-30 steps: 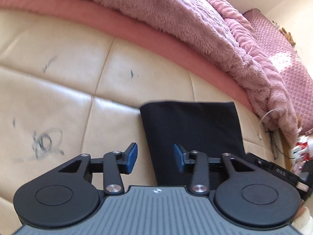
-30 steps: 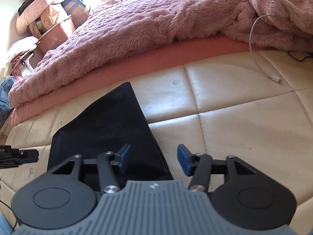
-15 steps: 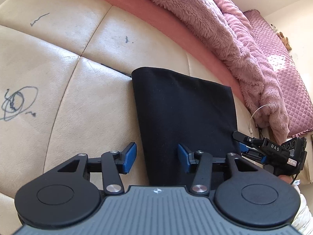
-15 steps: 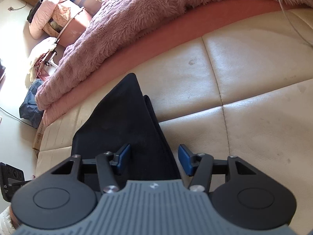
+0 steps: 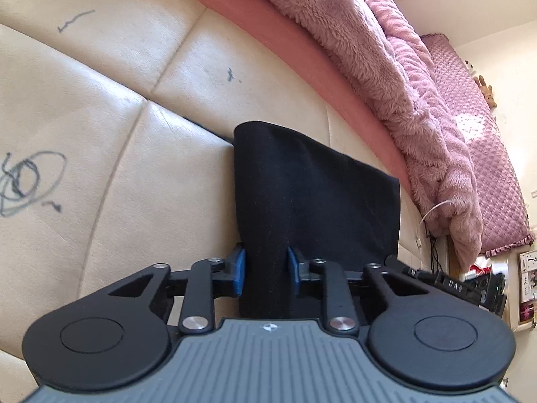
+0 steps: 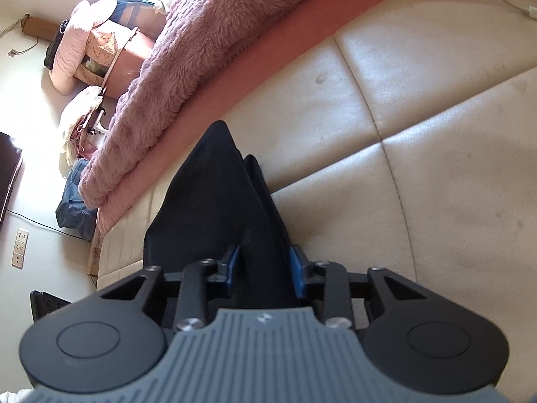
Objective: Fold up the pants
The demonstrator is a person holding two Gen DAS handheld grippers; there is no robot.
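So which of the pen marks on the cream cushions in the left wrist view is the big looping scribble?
The scribble at the far left edge: overlapping loops. The mark near the top is one short squiggle, and the mark nearer the black pants is a small fleck.

Folded pants (image 5: 312,194) lie on the cushioned surface (image 5: 100,127) before you. Your left gripper (image 5: 265,270) sits at their near left edge, your right gripper (image 6: 265,267) at their near right edge. Behind them, a blanket (image 5: 386,67) runs along the cushion's far edge.

One pair of black pants (image 5: 312,194) is being gripped ahead of two grippers; one fluffy blanket (image 5: 386,50), possibly two, is being seen beyond.
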